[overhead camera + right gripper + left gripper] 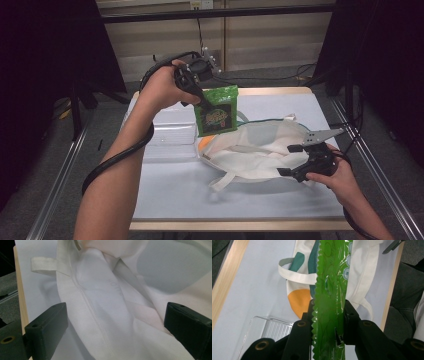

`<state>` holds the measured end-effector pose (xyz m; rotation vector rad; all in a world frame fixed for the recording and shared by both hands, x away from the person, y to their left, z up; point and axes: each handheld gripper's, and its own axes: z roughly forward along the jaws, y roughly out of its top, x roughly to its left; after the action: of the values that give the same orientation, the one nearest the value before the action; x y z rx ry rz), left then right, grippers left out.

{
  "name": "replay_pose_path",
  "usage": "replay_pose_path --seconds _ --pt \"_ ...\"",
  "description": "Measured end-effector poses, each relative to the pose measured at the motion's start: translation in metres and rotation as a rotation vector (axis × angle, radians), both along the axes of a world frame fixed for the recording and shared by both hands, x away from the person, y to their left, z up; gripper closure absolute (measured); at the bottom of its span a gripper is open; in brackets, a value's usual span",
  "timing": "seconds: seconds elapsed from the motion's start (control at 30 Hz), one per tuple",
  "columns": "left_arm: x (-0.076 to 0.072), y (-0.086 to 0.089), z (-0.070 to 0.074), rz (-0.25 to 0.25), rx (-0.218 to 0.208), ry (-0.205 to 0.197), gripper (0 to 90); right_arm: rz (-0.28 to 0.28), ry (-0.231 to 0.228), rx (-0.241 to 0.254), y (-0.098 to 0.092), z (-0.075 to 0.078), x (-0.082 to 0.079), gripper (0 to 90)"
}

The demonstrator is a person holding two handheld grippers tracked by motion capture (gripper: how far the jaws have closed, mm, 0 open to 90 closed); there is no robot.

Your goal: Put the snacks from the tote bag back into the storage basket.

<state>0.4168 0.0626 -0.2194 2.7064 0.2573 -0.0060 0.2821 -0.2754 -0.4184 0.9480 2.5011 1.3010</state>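
Note:
A green snack packet (217, 111) hangs upright above the table, over the far left part of a white tote bag (260, 150). My left gripper (204, 102) is shut on the packet's top left edge. In the left gripper view both jaws press the packet (329, 290) flat at my left gripper (328, 320), with the bag (362, 270) and its orange and teal print below. My right gripper (294, 161) stands open at the bag's right edge. In the right gripper view white bag fabric (105, 302) lies loose between the wide jaws of my right gripper (115, 325).
A clear plastic tray (170, 137) lies on the pale table (170, 200) left of the bag, also seen as the tray (269, 327) in the left gripper view. Metal rails run along both sides of the table. Cables lie on the floor behind it.

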Motion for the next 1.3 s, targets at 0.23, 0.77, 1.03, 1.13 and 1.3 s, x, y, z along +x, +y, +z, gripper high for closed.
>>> replay_pose_path --seconds 0.23,0.77,1.03,1.13,1.3 --pt "0.006 0.012 0.002 0.014 0.001 -0.015 74.0 -0.002 0.000 0.001 -0.001 0.001 -0.001 4.8" --pt "0.016 0.028 0.000 0.021 0.016 -0.046 74.3 -0.005 0.000 0.005 -0.002 0.001 -0.001 4.8" --pt "0.022 0.035 -0.005 0.050 0.029 -0.028 74.4 -0.010 0.006 0.007 -0.004 -0.001 -0.001 4.8" --pt "0.025 0.038 -0.007 0.060 0.036 -0.035 74.4 -0.008 0.006 0.002 -0.005 -0.001 -0.002 4.8" --pt "0.029 0.043 -0.010 0.060 0.046 -0.031 74.4 -0.008 0.002 0.009 -0.006 0.000 -0.002 4.8"
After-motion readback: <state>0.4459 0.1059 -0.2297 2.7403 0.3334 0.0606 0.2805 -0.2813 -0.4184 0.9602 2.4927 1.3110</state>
